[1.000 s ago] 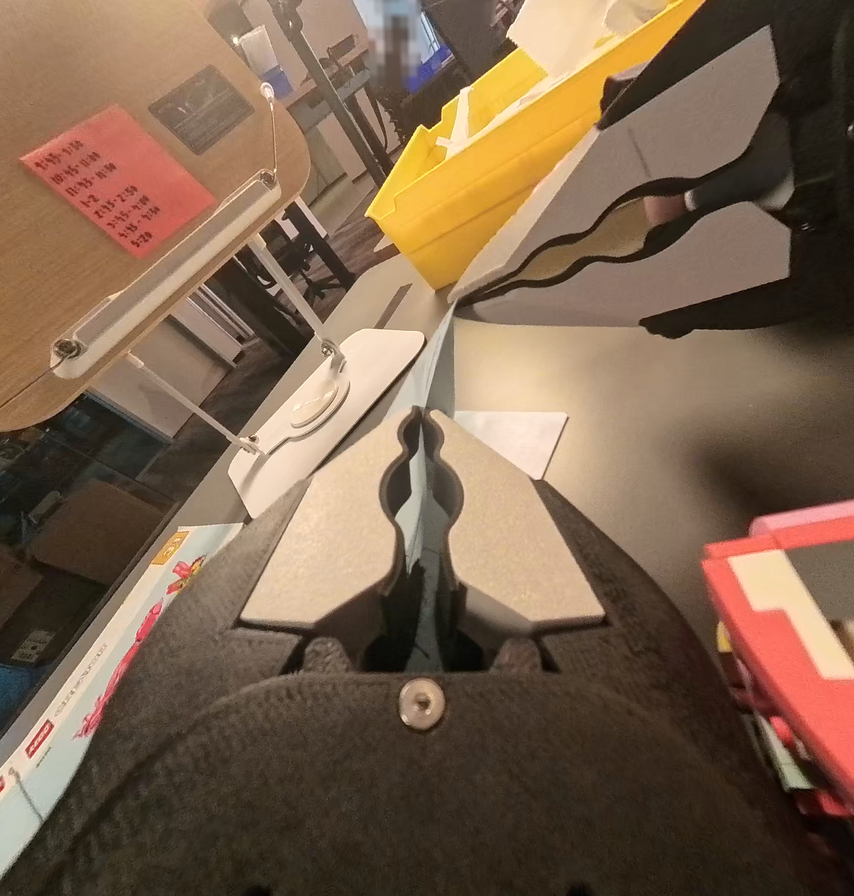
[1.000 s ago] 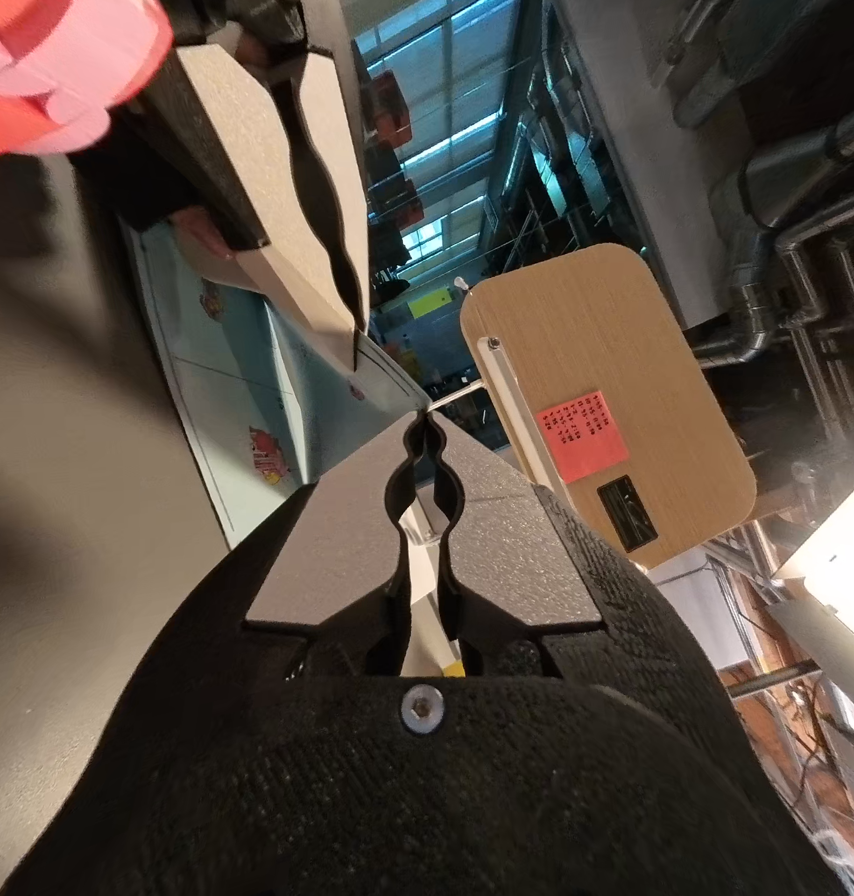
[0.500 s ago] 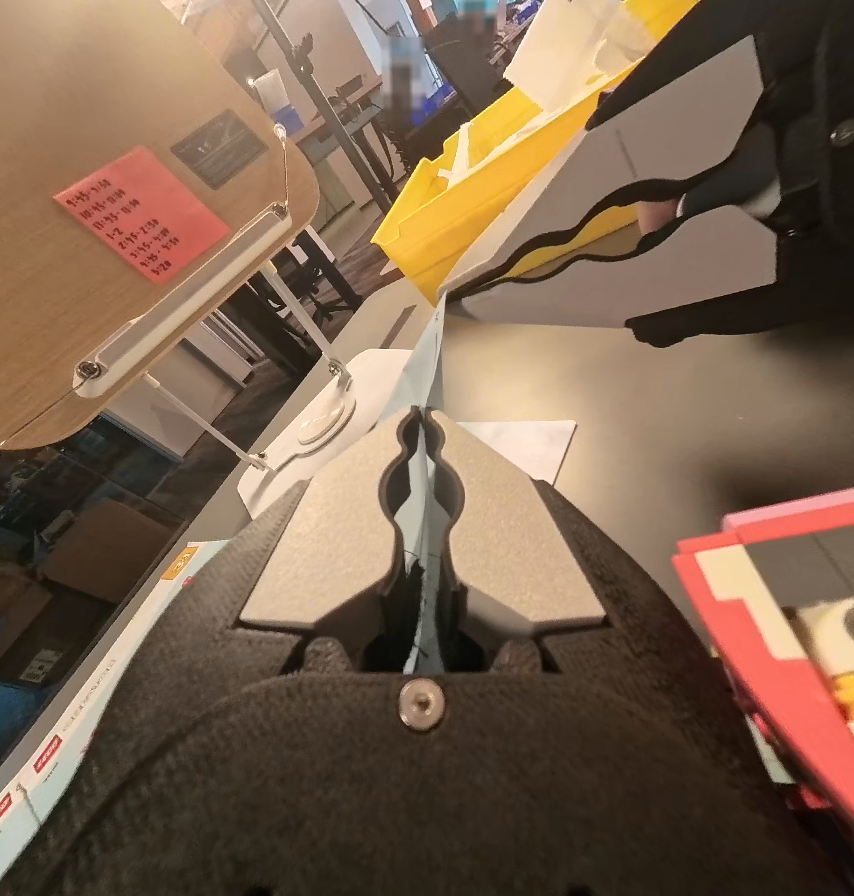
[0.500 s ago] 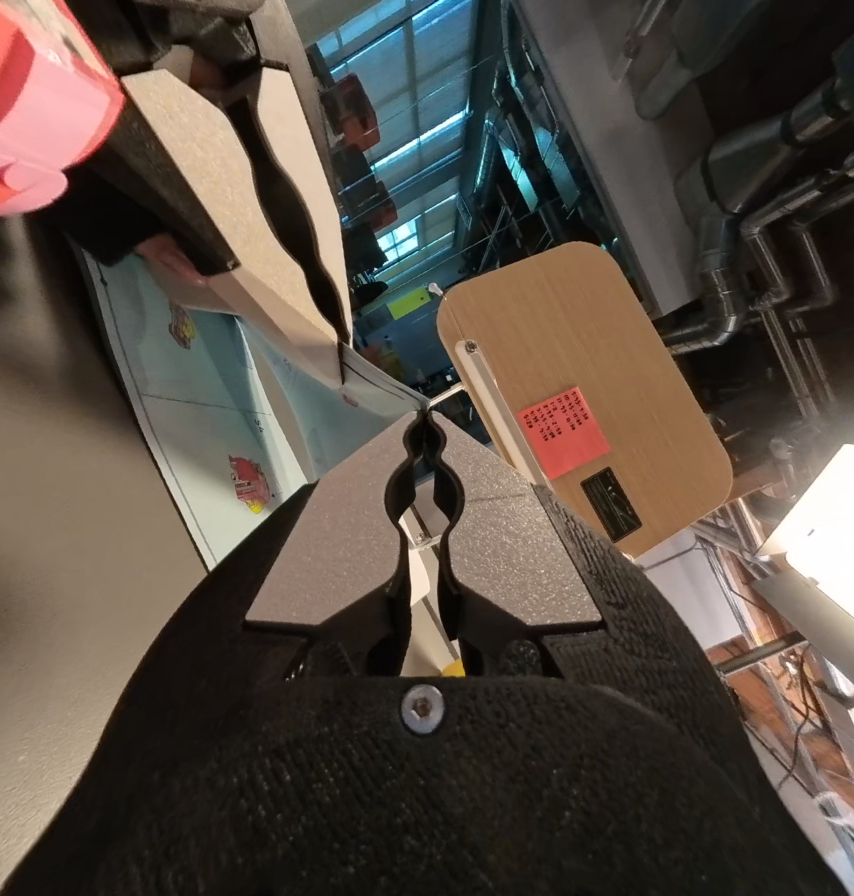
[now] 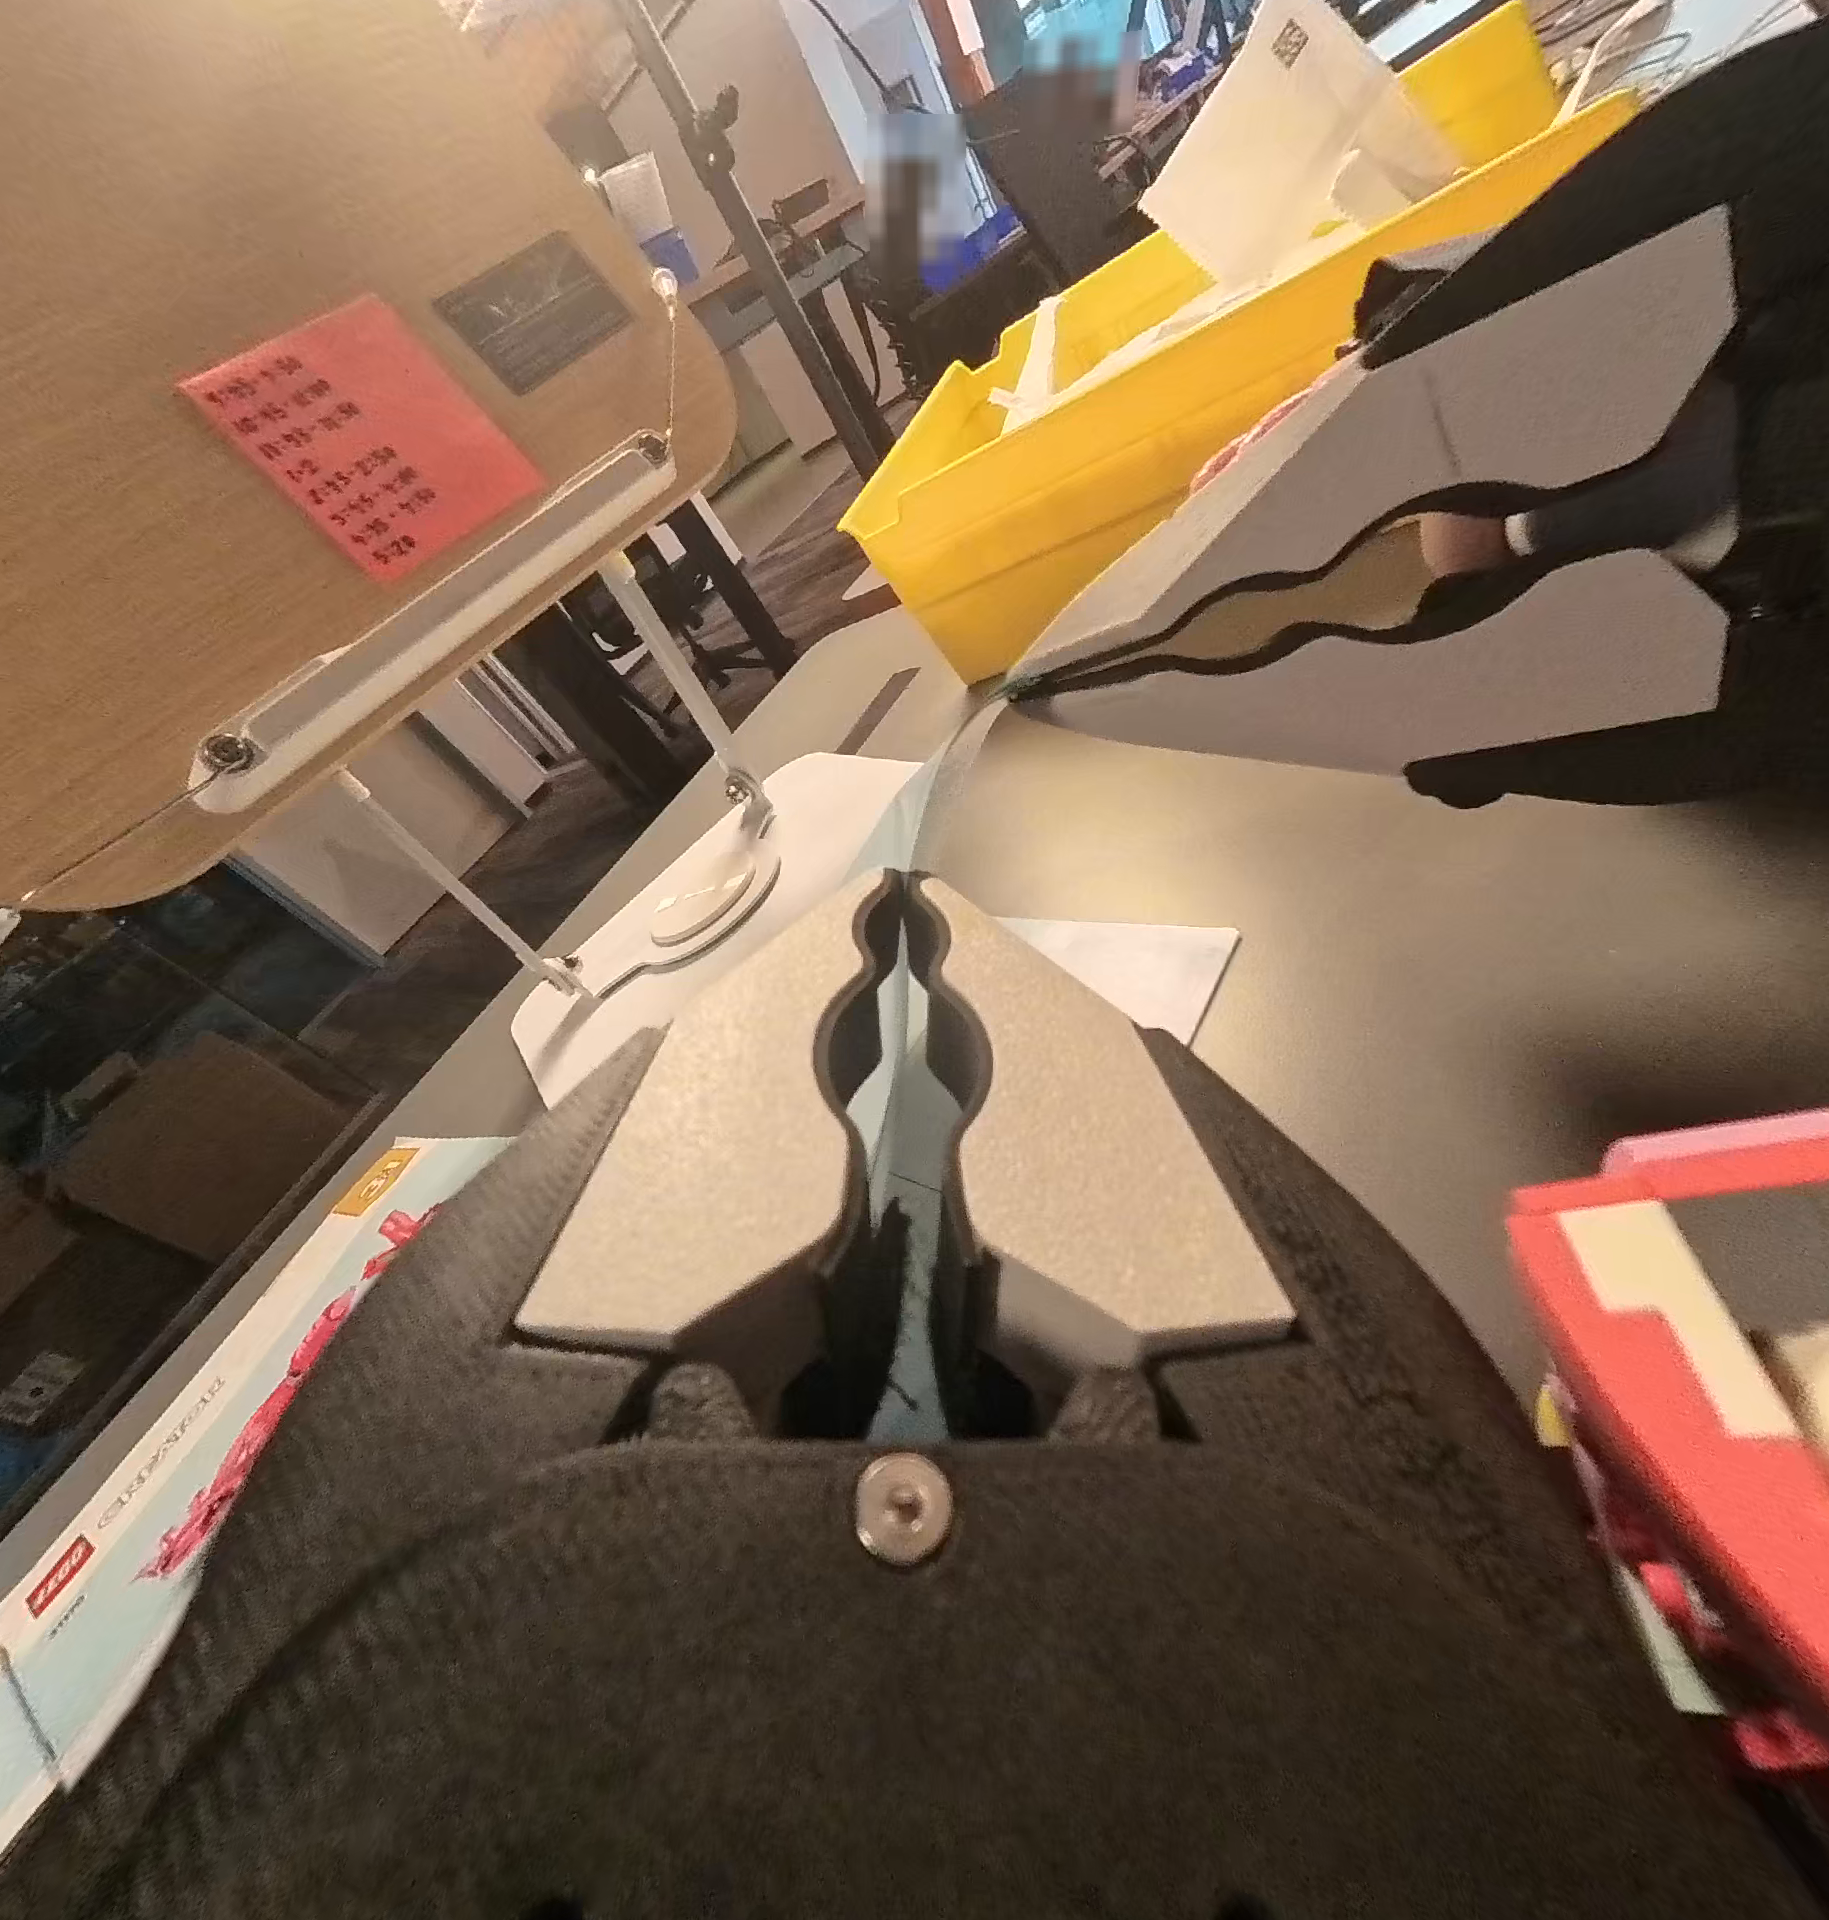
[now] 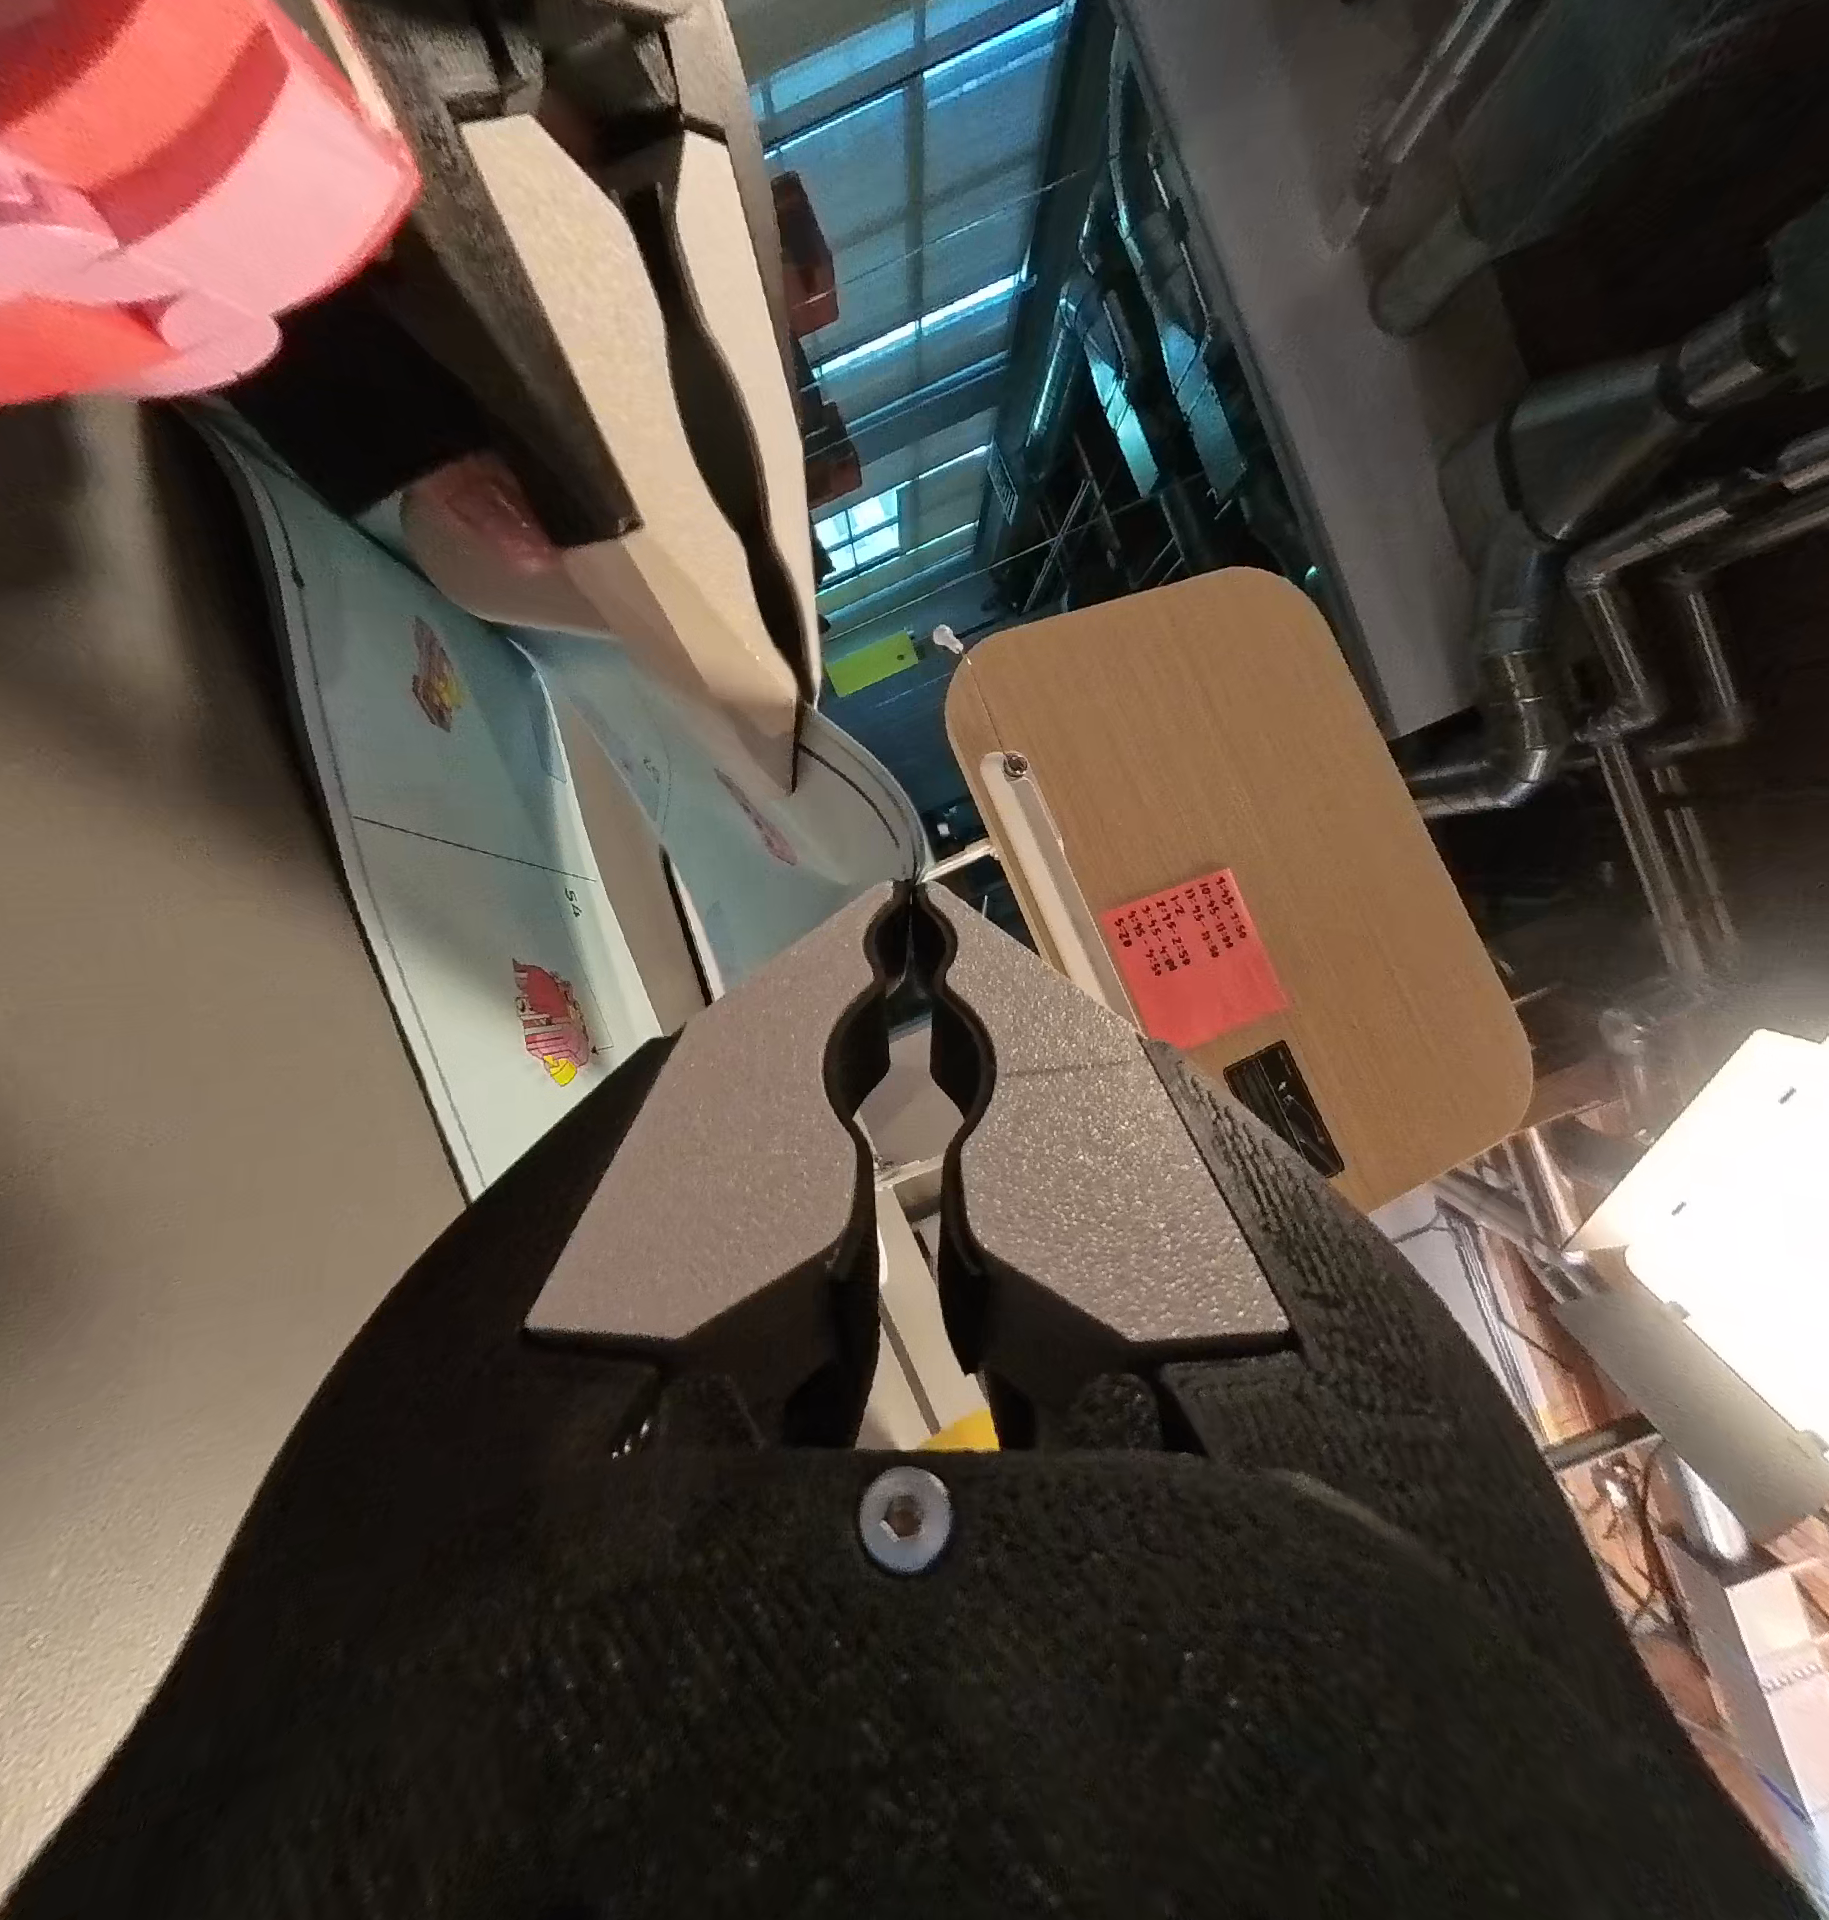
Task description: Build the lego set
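My left gripper [image 5: 905, 883] is shut on the edge of a thin light-blue booklet page [image 5: 936, 790] that runs up between its fingers. The rest of the booklet [image 5: 214, 1455] lies on the grey table [image 5: 1409, 987] at the lower left. My right gripper [image 5: 1024, 681] comes in from the upper right and is shut on the same page a short way farther along. In the right wrist view my right gripper [image 6: 905, 888] pinches the curved page edge [image 6: 858, 800]. There my left gripper [image 6: 798, 764] clamps the page just above, and the open printed booklet [image 6: 474, 831] lies below.
A wooden board [image 5: 214, 468] with a pink note stands on a white stand [image 5: 681, 935] at the left. A yellow bin [image 5: 1097, 468] with white paper is at the back. A red brick model [image 5: 1720, 1403] is at the right. A white card [image 5: 1149, 966] lies on the table. The tips of both grippers are at nearly the same place.
Both grippers stay shut on the page. Both views have shifted a little, and the strip of page between the two tips bows more now.
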The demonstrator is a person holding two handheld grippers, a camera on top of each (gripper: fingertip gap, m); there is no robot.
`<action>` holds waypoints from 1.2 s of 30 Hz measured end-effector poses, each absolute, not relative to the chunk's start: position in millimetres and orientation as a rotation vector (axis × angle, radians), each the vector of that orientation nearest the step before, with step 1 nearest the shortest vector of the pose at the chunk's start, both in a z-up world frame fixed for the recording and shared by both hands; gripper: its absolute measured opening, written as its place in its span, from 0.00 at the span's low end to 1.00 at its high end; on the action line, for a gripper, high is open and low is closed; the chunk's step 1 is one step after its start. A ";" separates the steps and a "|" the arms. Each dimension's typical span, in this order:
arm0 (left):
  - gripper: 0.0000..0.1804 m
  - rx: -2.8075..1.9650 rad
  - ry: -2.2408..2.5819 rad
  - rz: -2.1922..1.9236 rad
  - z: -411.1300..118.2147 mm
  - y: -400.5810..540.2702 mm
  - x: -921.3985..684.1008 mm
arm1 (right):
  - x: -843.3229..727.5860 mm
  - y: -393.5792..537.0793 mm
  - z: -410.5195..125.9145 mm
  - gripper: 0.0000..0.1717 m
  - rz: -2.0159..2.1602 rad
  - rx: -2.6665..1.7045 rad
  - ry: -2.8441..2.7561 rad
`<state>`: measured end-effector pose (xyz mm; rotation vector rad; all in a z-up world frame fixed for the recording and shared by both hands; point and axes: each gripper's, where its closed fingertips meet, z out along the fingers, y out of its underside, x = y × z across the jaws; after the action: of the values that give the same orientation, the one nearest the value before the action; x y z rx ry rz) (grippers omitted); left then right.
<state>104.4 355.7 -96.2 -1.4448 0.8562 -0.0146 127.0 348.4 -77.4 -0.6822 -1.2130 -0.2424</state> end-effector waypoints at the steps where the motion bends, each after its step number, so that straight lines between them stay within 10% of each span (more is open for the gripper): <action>1: 0.00 -1.447 0.853 -0.017 -96.2 356.0 104.1 | 126.7 348.0 -77.5 0.00 -0.241 -0.680 -1.215; 36: 0.00 -1.460 0.785 -0.135 -90.6 355.2 101.7 | 122.9 342.6 -77.3 0.00 -0.304 -0.621 -1.233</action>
<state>101.7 355.2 -90.6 -1.4598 0.7849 -0.1355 122.9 342.6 -77.3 -0.6206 -1.2332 -0.3040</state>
